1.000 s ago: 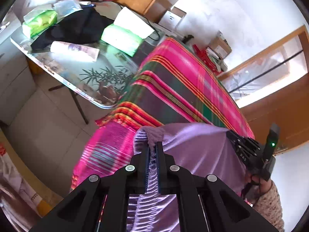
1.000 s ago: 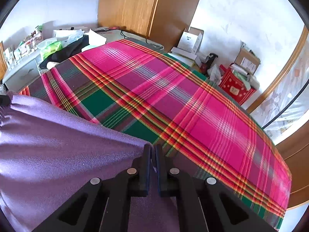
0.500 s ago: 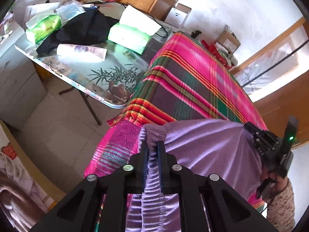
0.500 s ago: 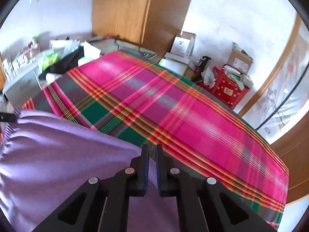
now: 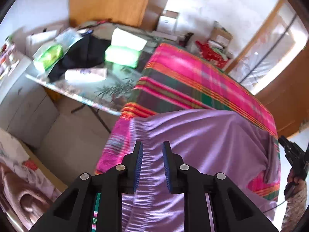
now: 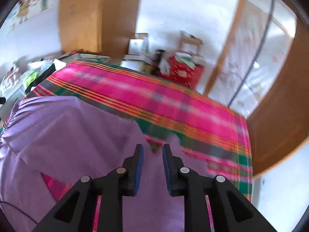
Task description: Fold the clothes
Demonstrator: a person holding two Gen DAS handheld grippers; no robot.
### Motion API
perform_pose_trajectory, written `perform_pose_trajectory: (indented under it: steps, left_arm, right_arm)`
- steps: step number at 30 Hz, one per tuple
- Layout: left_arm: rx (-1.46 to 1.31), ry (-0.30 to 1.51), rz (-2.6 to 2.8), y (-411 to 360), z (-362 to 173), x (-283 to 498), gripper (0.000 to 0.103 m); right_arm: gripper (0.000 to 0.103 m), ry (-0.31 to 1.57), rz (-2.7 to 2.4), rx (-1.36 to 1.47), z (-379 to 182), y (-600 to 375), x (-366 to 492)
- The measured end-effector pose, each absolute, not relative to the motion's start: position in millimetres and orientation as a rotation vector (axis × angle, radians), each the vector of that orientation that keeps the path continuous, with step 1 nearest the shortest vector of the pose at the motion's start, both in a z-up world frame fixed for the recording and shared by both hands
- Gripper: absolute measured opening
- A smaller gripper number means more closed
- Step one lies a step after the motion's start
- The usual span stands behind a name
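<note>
Both of our tongs have just been opening, and the purple cloth that was pinched in each of them a second ago is no longer squeezed. Our left gripper (image 5: 152, 150) now has its two blue pads apart, with a clear gap between them. We see the purple cloth (image 5: 202, 145) through that gap, below the pads, and the pads do not press on it. Our right gripper (image 6: 152, 150) looks the same: pads apart, cloth and a bit of blanket showing between them, nothing gripped. The right view has swung a lot since before, and much of it is blurry.

We see the purple cloth (image 6: 67, 135) lying flat on the bed. It covers the near end of the pink, green and orange striped blanket (image 5: 193, 81). The side of the cloth near the left gripper has a bunched, wrinkly edge that lies close to the bed's edge. A small patch of blanket peeks out through the cloth near the right side in the left view.

In the left view, the right gripper shows at the far right edge, held by a hand (image 5: 295, 181) with a speckled sleeve.

Beside the bed stands a glass table (image 5: 81, 94) with a plant picture on it. On it lie a black cloth (image 5: 85, 54), a green pack (image 5: 121, 56) and a white tube (image 5: 85, 74). Past the bed are boxes and a red bag (image 6: 183, 71) by the white wall.
</note>
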State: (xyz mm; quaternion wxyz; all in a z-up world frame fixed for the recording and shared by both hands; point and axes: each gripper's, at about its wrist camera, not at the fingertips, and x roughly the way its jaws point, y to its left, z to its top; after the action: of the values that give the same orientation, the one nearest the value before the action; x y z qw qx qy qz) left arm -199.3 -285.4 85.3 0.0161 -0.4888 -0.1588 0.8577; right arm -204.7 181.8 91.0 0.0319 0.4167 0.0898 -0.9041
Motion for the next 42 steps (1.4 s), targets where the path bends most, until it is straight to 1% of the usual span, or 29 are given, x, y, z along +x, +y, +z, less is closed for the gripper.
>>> perform_pose_trajectory:
  steps: [2, 5, 7, 9, 10, 11, 13, 15, 18, 21, 23, 32, 34, 36, 37, 38, 39, 40, 42]
  left_arm:
    - [-1.496, -0.433, 2.648, -265.1, 90.7, -198.1, 0.022]
    - [-1.469, -0.321, 2.599, -229.7, 95.9, -197.4, 0.025]
    - [-1.462, -0.231, 2.54, -198.7, 95.0, -199.0, 0.025]
    - [-1.455, -0.175, 2.477, -169.4, 91.5, -201.7, 0.025]
    - [-1.451, -0.153, 2.445, -155.1, 89.5, -203.2, 0.025]
    - [-1.447, -0.131, 2.413, -140.8, 87.4, -204.7, 0.025]
    - [-1.448, -0.09, 2.356, -112.0, 80.7, -209.0, 0.025]
    - [-1.455, -0.058, 2.307, -84.5, 72.2, -214.5, 0.025]
    - [-1.461, 0.005, 2.24, -45.2, 60.6, -220.2, 0.025]
    - [-1.452, 0.096, 2.189, -7.3, 53.3, -219.9, 0.025]
    - [-1.439, 0.154, 2.17, 11.8, 49.0, -218.2, 0.025]
    - [-1.402, 0.337, 2.167, 46.3, 34.4, -213.7, 0.025]
    - [-1.387, 0.387, 2.171, 49.2, 31.9, -212.0, 0.025]
    - [-1.381, 0.407, 2.171, 50.5, 30.6, -211.9, 0.025]
    - [-1.382, 0.41, 2.172, 51.4, 30.6, -213.2, 0.025]
    - [-1.381, 0.422, 2.175, 53.0, 30.2, -214.1, 0.026]
    - [-1.377, 0.433, 2.181, 53.5, 29.5, -213.3, 0.027]
    - [-1.368, 0.449, 2.188, 54.3, 29.5, -211.7, 0.028]
    - [-1.345, 0.488, 2.193, 56.2, 28.3, -207.2, 0.029]
  right_arm:
    - [0.026, 0.218, -2.789, 1.31, 87.9, 200.3, -193.2]
    - [0.027, 0.186, -2.806, 1.333, 82.7, 216.8, -178.6]
    - [0.03, 0.144, -2.813, 1.324, 81.3, 226.9, -167.5]
    - [0.036, 0.103, -2.804, 1.309, 79.2, 233.6, -158.4]
    - [0.038, 0.09, -2.787, 1.299, 77.0, 233.7, -152.8]
    - [0.041, 0.108, -2.757, 1.294, 73.1, 228.9, -147.6]
    - [0.043, 0.142, -2.697, 1.283, 65.6, 219.2, -137.3]
    - [0.049, 0.22, -2.647, 1.263, 56.9, 204.8, -129.1]
    - [0.051, 0.31, -2.621, 1.25, 45.5, 190.2, -122.1]
    - [0.053, 0.313, -2.566, 1.226, 39.5, 184.7, -115.7]
    - [0.054, 0.347, -2.543, 1.218, 37.2, 179.8, -114.2]
    - [0.054, 0.563, -2.518, 1.226, 20.2, 156.6, -110.9]
    - [0.054, 0.569, -2.529, 1.247, 16.2, 157.5, -113.5]
    - [0.054, 0.525, -2.53, 1.25, 16.8, 161.7, -115.8]
    - [0.053, 0.502, -2.531, 1.25, 17.2, 163.9, -116.9]
    - [0.05, 0.481, -2.528, 1.252, 17.6, 165.9, -117.9]
    - [0.043, 0.463, -2.526, 1.25, 18.2, 167.6, -118.6]
    - [0.039, 0.447, -2.527, 1.245, 19.1, 169.3, -119.3]
    - [0.02, 0.424, -2.539, 1.243, 21.4, 173.5, -122.6]
